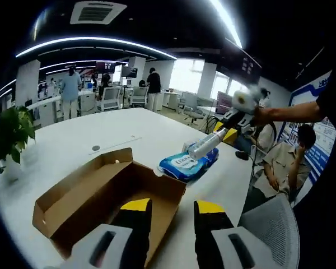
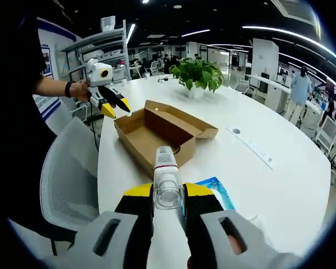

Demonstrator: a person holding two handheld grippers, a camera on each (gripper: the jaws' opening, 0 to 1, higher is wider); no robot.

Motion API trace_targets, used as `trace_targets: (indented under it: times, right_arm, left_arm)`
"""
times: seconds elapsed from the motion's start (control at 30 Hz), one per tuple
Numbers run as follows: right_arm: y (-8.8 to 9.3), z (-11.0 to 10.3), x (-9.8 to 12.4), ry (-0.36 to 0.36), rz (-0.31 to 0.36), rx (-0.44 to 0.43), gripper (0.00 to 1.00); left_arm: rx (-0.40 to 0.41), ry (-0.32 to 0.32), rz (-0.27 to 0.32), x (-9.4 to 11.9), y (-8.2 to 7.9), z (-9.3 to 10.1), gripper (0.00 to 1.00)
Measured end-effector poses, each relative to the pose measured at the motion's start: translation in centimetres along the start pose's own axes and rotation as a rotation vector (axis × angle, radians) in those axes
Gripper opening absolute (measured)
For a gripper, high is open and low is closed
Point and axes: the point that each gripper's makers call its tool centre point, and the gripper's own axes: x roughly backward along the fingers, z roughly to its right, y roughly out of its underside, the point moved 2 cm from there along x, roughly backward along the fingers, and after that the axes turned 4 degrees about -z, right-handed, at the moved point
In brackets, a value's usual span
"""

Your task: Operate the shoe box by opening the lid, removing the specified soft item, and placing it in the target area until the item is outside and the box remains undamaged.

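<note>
the shoe box [image 1: 109, 193] lies open on the white table [image 1: 73, 143], lid flap folded outward, just ahead of the left gripper [image 1: 173, 210]. the left gripper is seen released, jaws apart, nothing held between them. in the right gripper view it is seen raised beside the box, near the box's edge.

to the right of the box, a blue soft pack [image 1: 187, 163] rests on the table, outside the box and just beside it. the right gripper [image 2: 168, 193] is clenched on a clear bottle [image 2: 167, 179], which is held above the pack; whether the bottle touches the pack cannot be told.

hazards: if the bottle is slackened, it may be dropped onto the pack or rolled off the table edge. if the left gripper is lowered carelessly, the thin cardboard wall may be creased or torn.

markings: white lettering is carried on the blue pack, possibly a brand name, but it is too blurred to be read with confidence. a small label on the bottle is illegible.
</note>
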Motion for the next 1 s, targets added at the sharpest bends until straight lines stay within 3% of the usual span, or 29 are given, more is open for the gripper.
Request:
trace_targets:
  times: [0.33, 0.53, 0.7, 0.87, 1.0]
  right_arm:
    - [1.8, 5.4, 1.1, 0.05, -0.132, 0.029, 0.17]
    - [3.1, 8.5, 1.1, 0.067, -0.267, 0.108, 0.17]
    - [4.8, 10.6, 0.9, 0.071, -0.433, 0.222, 0.17]
    - [4.9, 12.5, 0.4, 0.099, -0.495, 0.246, 0.17]
    - [5.3, 14.0, 0.2, 0.113, -0.59, 0.317, 0.17]
  left_arm:
    - [0.064, -0.055, 0.007, 1.8, 1.9, -0.6, 0.3]
    - [0.1, -0.093, 0.018, 2.5, 2.7, -1.2, 0.3]
    - [0.118, -0.105, 0.018, 2.8, 3.2, -1.3, 0.3]
    - [0.153, -0.125, 0.014, 3.2, 4.3, -1.7, 0.3]
    - [0.173, -0.139, 0.013, 3.7, 5.0, -1.8, 0.3]
